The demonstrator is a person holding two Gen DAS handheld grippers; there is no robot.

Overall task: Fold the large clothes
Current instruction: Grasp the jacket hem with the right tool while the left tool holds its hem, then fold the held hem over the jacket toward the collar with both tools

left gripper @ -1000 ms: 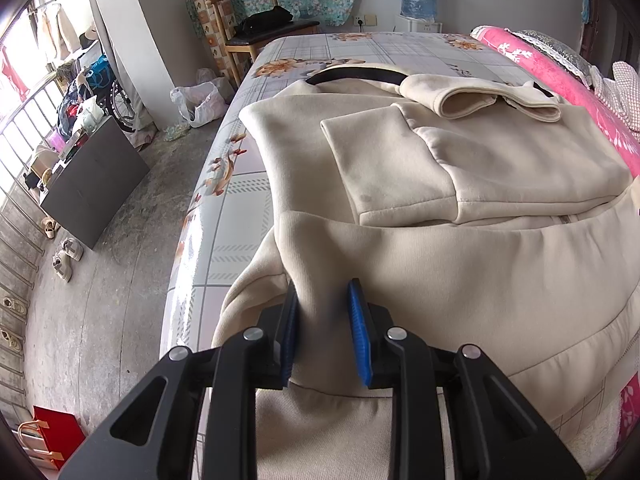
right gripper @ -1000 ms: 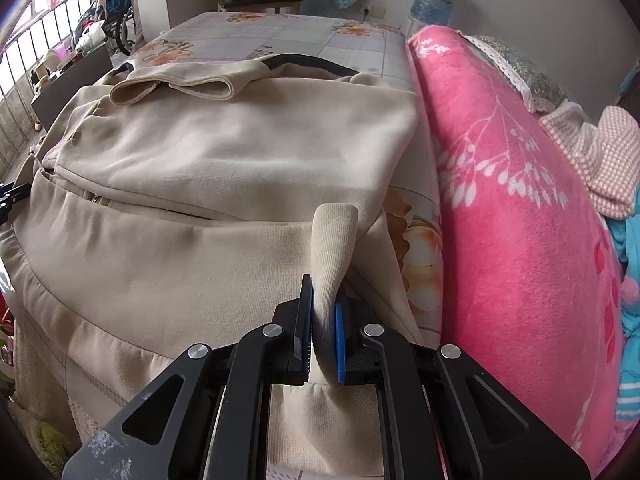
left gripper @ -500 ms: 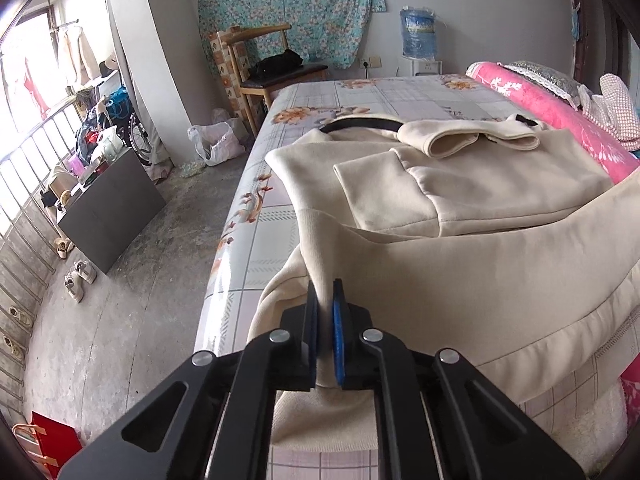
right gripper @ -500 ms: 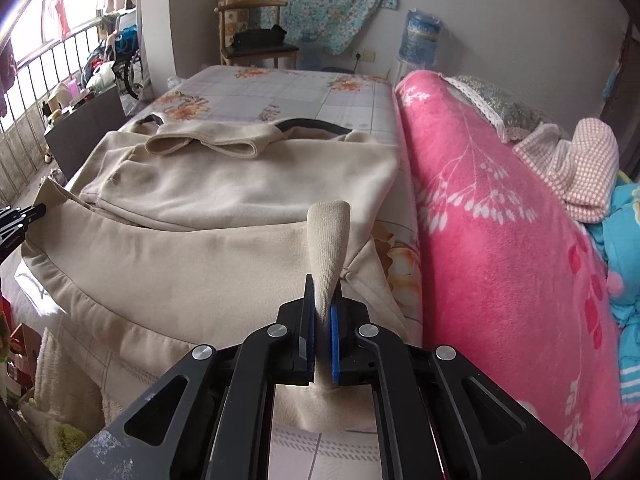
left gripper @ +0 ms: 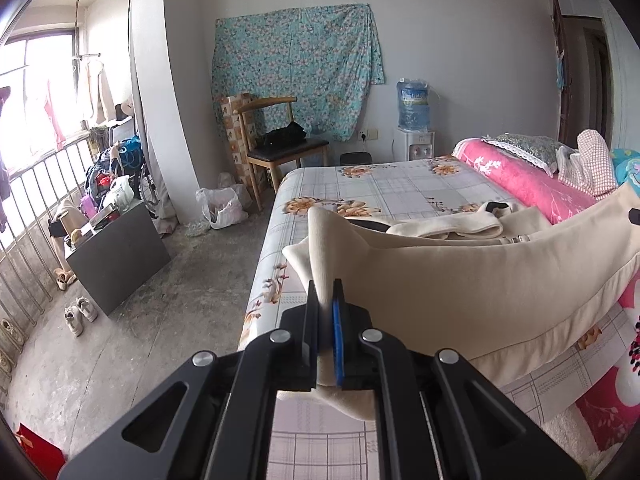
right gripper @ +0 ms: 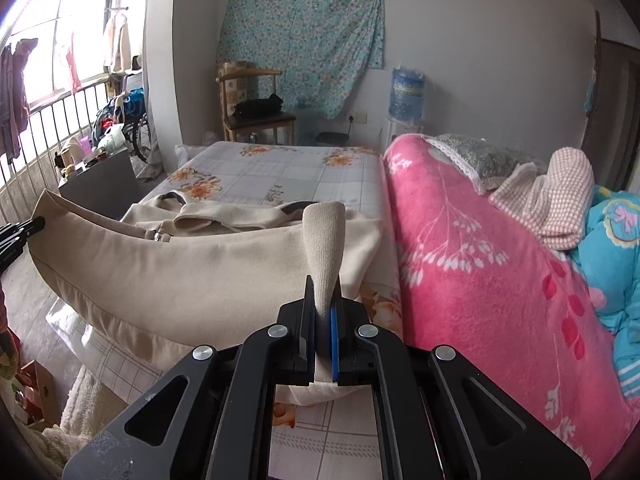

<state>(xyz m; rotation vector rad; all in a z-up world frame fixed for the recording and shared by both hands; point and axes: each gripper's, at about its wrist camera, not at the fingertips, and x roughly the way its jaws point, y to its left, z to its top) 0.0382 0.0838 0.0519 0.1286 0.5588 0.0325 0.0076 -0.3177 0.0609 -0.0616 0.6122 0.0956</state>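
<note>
A large beige sweatshirt lies on the bed, its near hem lifted off the sheet and stretched between my two grippers. My left gripper is shut on the hem's left corner, a fold of cloth standing up between the pads. In the right wrist view the same sweatshirt sags from left to right, and my right gripper is shut on the ribbed right corner. The far part with folded sleeves still rests on the bed. The left gripper's tip shows at the left edge.
The bed has a checked floral sheet. A rolled pink blanket and pillows line its right side. On the left, concrete floor, a dark cabinet, shoes, a wooden chair and a water dispenser by the far wall.
The left jaws closed on the hem. Both grippers rose and tilted up, lifting the sweatshirt's near edge off the bed so it hangs stretched between them.
</note>
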